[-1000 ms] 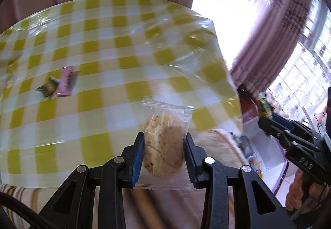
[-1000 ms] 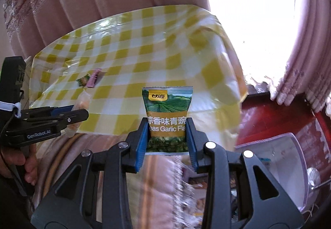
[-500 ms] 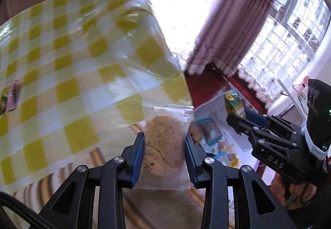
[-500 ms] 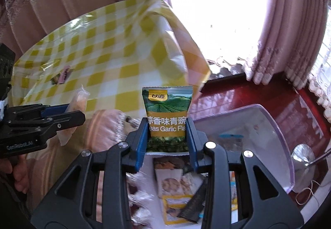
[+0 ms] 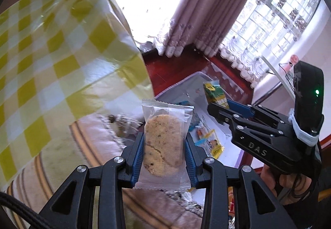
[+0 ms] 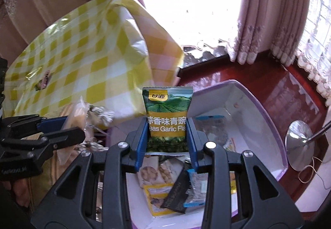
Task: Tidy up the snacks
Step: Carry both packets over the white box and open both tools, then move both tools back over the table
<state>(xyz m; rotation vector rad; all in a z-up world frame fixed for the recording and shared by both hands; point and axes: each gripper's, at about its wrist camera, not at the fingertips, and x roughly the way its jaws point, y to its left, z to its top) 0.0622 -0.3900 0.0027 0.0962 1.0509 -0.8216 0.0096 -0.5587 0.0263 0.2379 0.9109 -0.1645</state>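
Observation:
My left gripper [image 5: 164, 146] is shut on a clear-wrapped cookie packet [image 5: 163, 140], held upright past the table's edge. My right gripper [image 6: 167, 136] is shut on a green garlic pea packet [image 6: 167, 113], hanging over a white box with a purple rim [image 6: 266, 113] on the floor. Several snack packets [image 6: 165, 179] lie inside that box. In the left wrist view the right gripper [image 5: 219, 104] with the pea packet [image 5: 215, 92] shows over the box [image 5: 196, 76]. In the right wrist view the left gripper [image 6: 72, 127] with the cookie packet [image 6: 77, 114] sits at the left.
A table with a yellow checked cloth [image 6: 72, 59] stands at the left, with two small snacks [image 6: 43, 81] lying on it. Pink curtains [image 6: 258, 11] hang behind. A dark red floor [image 6: 289, 88] surrounds the box, and a chrome lamp base [image 6: 299, 142] stands at its right.
Both grippers have swung away from the table to the right and a little down, carrying their packets; the box on the floor has come into view under them.

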